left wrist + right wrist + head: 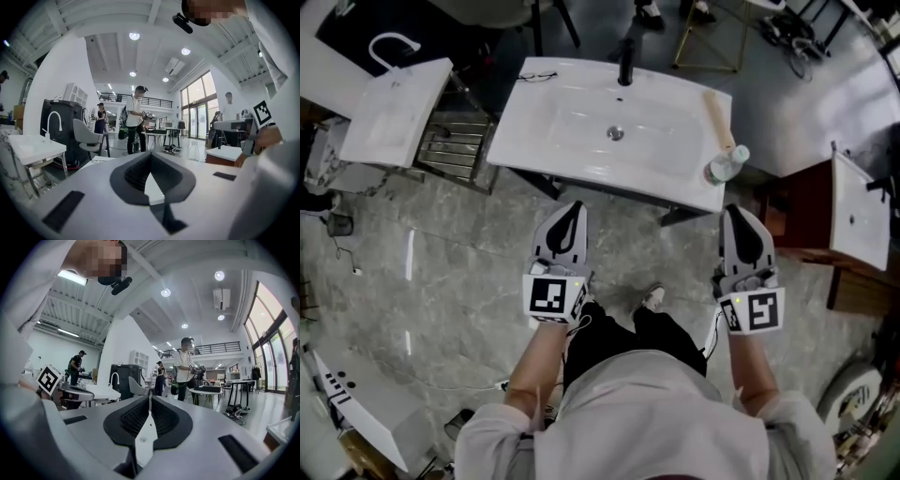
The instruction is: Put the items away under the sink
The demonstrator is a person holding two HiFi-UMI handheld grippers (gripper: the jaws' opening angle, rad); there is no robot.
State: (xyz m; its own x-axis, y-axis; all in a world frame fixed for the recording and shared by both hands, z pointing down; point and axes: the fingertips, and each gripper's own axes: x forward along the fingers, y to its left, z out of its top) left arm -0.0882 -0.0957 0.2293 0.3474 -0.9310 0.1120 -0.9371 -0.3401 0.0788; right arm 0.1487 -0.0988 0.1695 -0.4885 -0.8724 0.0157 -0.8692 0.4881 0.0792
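A white sink basin (581, 122) with a black faucet (626, 62) stands in front of me. On its right rim lie a beige roll (718, 120) and a clear bottle with a pale green cap (727, 165). A pair of glasses (539, 76) rests on the back left corner. My left gripper (569, 214) and right gripper (739, 218) are held near the front edge of the sink, apart from the items. Both are shut with nothing between the jaws. The left gripper (151, 158) and right gripper (149, 401) point out across the room, tips pressed together.
Another white basin (394, 111) with a metal rack (455, 142) stands at the left. A brown cabinet with a white top (853, 217) is at the right. People (135, 117) stand among chairs and tables farther off. The floor is grey marble (441, 272).
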